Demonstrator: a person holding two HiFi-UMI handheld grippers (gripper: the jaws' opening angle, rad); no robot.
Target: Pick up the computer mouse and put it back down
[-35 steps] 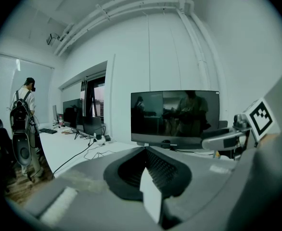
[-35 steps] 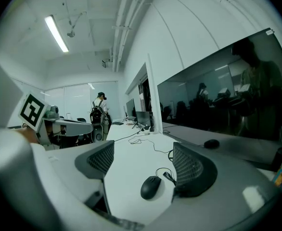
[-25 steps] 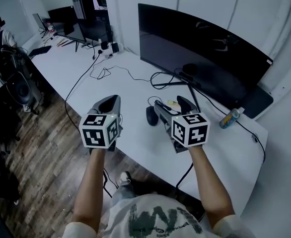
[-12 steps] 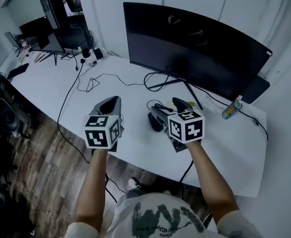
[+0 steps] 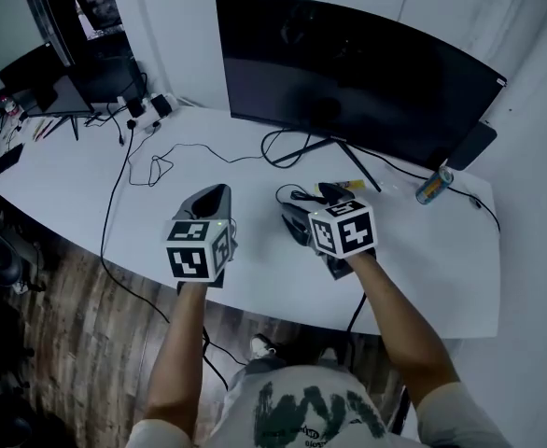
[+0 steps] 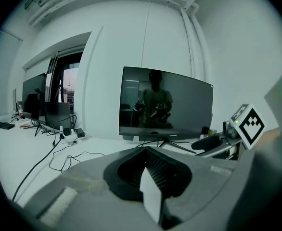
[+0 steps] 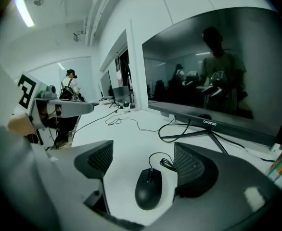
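Now the right tool (image 7: 143, 153) is open, its two jaws standing wide apart with nothing gripped between them. The mouse (image 7: 148, 189) lies flat on the white surface (image 7: 126, 134), and in the right gripper view I see it inside the gap of the jaws, about in the middle, touching neither of them. Its long axis runs nearly along the direction of the jaws. The cable (image 7: 162, 160) comes out of the far end, towards the monitor (image 7: 218, 81), and the rounded back end points to me. So I judge that the jaws would close across the short width of the mouse, on its two sides, which is the good way to take it.

From the head view I cannot tell how high the tool stands over the mouse, so probably I must go a little lower before closing.

The left tool (image 6: 148, 170) is closed, pads together and empty. It is held near the front edge of the surface, well apart from the mouse, so the right hand is clearly the nearer one.
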